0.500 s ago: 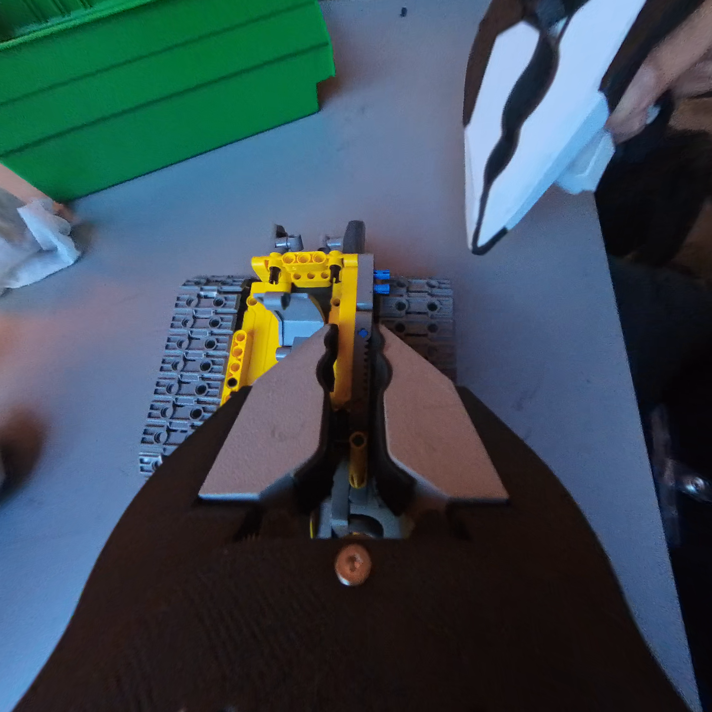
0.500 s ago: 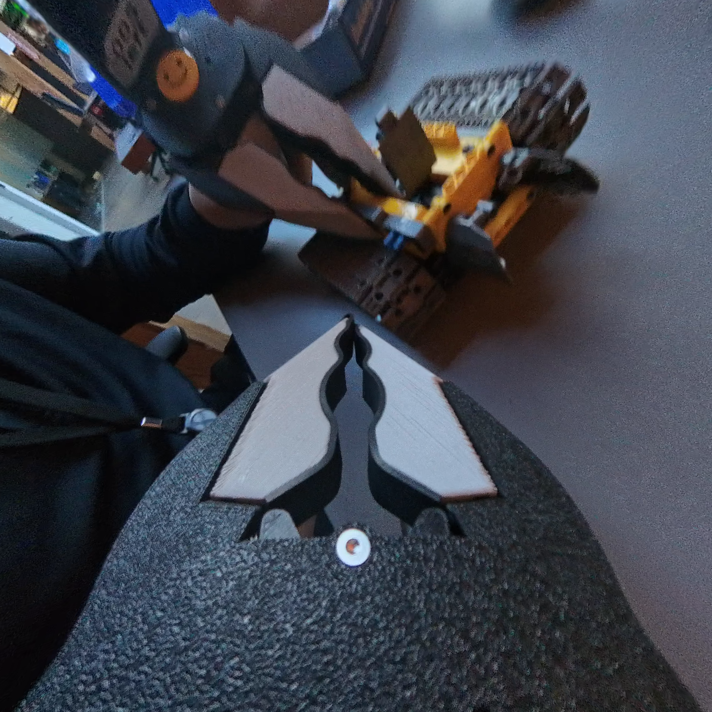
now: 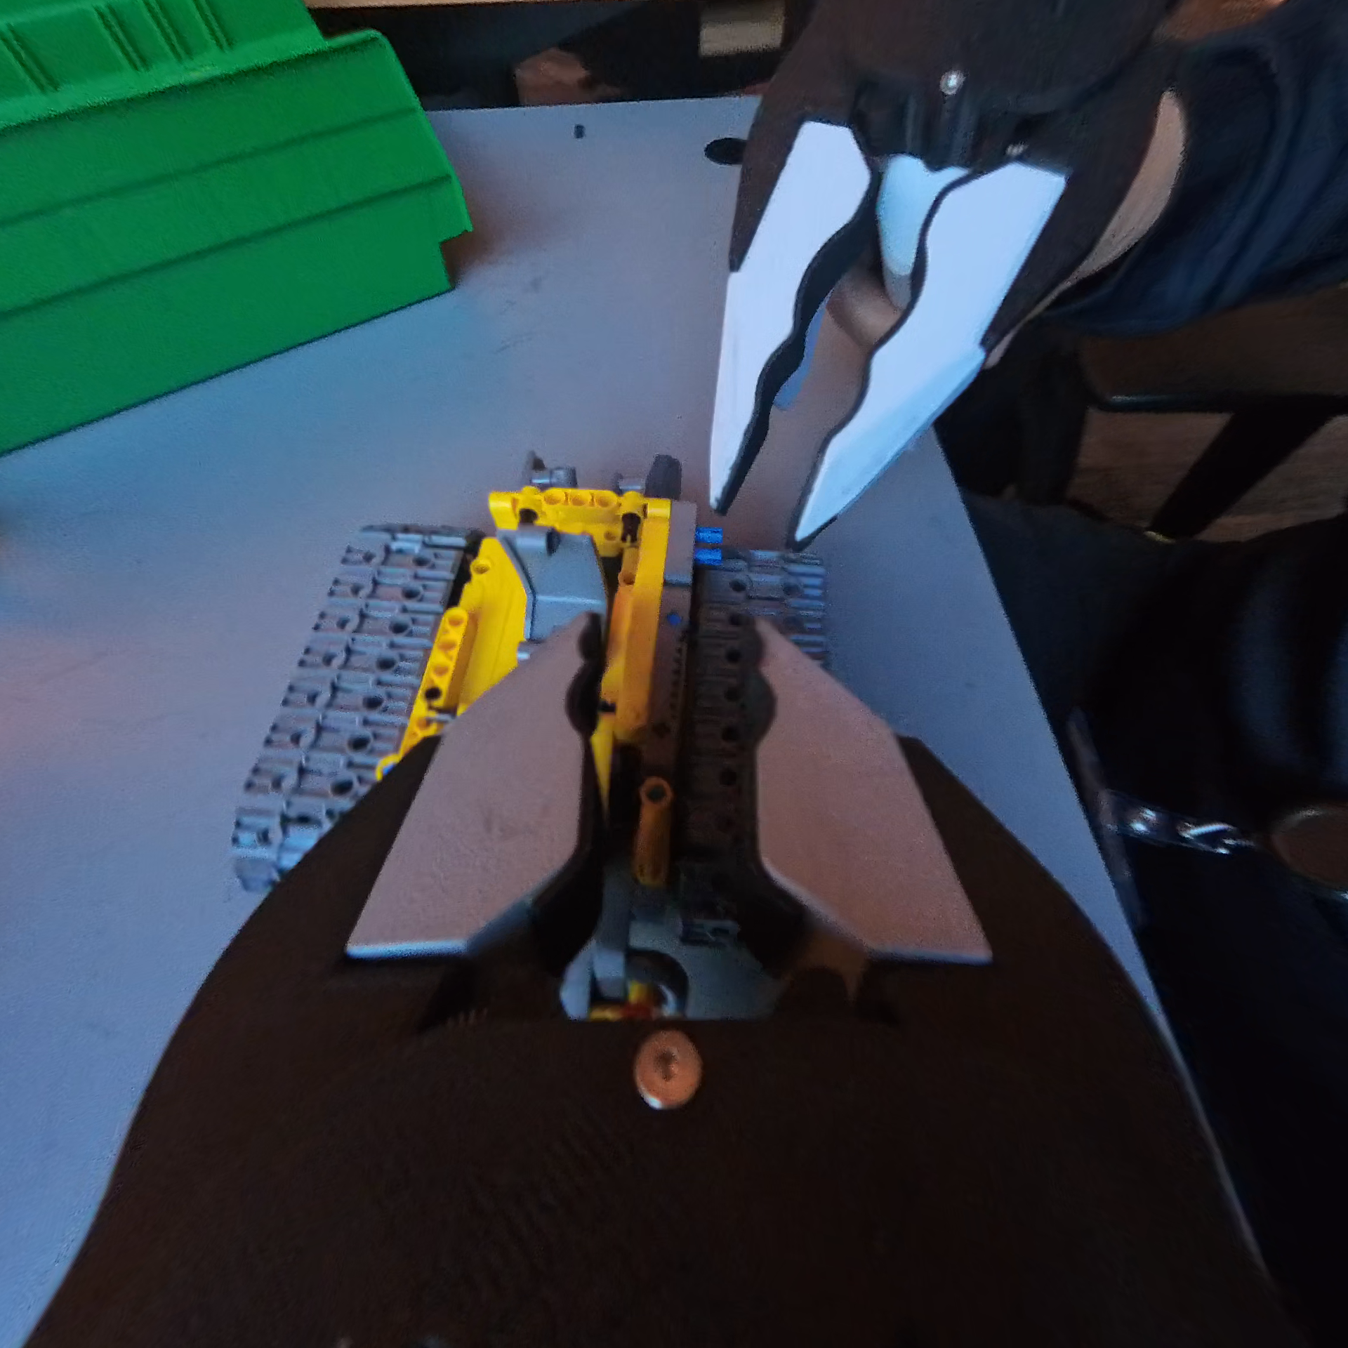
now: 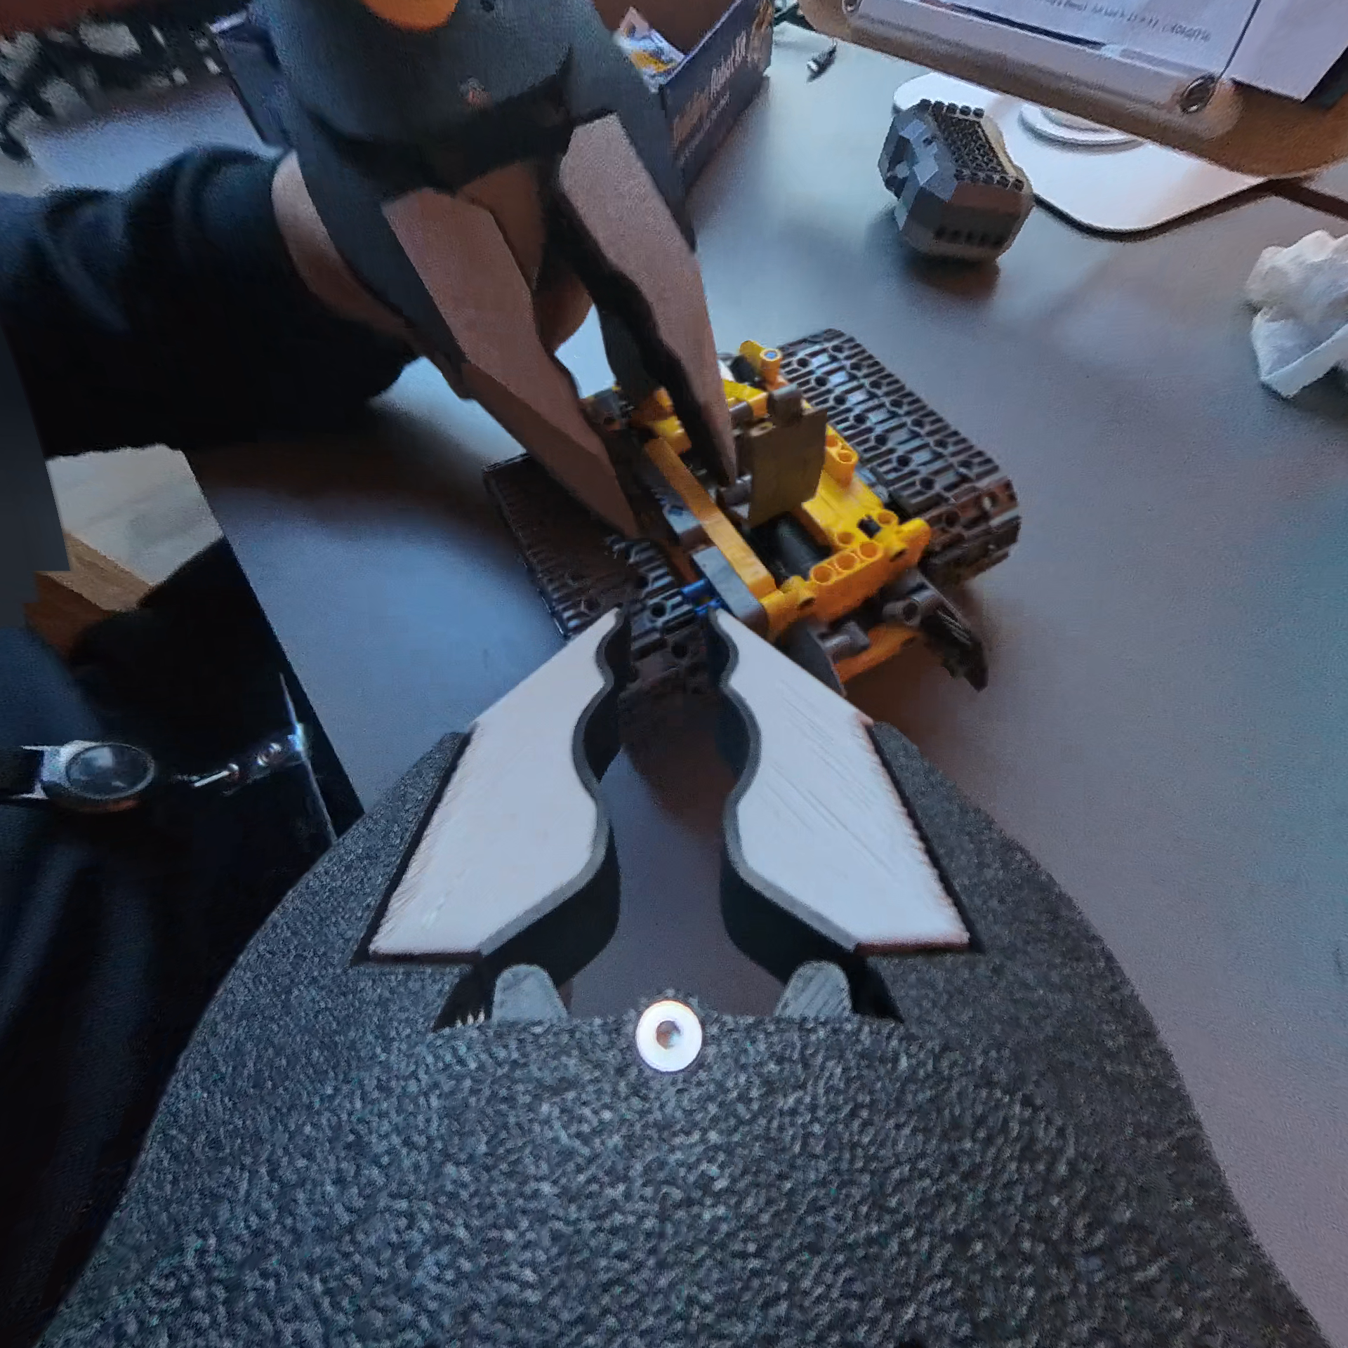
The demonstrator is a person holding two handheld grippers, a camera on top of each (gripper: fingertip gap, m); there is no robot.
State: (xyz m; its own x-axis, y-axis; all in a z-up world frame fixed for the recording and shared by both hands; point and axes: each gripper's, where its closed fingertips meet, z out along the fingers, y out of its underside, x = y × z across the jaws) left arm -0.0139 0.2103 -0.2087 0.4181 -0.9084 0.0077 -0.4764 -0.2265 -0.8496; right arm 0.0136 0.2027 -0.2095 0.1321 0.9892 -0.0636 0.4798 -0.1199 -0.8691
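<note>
Left hand-held gripper [image 3: 675,634]: spread, its two tan, flat, wedge-shaped fingers straddling the top of the toy vehicle at frame centre; whether they press on it I cannot tell. Black textured shell below, a copper-coloured screw in the middle.
Right hand-held gripper [image 4: 667,620]: also spread, nothing between its pale, ribbed fingers with wavy black inner edges. In the right wrist view the tips hover just beside the near track; in the left wrist view it comes down from the upper right [image 3: 758,521], tips close to the two blue pins [image 3: 707,545].
Toy vehicle [image 3: 576,583]: brick-built, sitting on the counter at mid-frame. Yellow holed beams, a smooth grey block, a dark toothed strip along its length.
Tracks [image 3: 357,678]: grey linked plates with round holes, one either side of the yellow body.
Counter [image 3: 219,452]: smooth, matte grey.
Green bin [image 3: 182,197]: ribbed hard plastic, upper left of the left wrist view.
Dark box [image 4: 718,87]: top centre of the right wrist view; it carries printing, too blurred to make out.
Grey brick lump [image 4: 952,182]: studded, faceted, upper right.
Crumpled white tissue [image 4: 1302,314]: right edge.
Sleeve [image 4: 131,292]: dark fabric, at left behind the left hand-held gripper.
</note>
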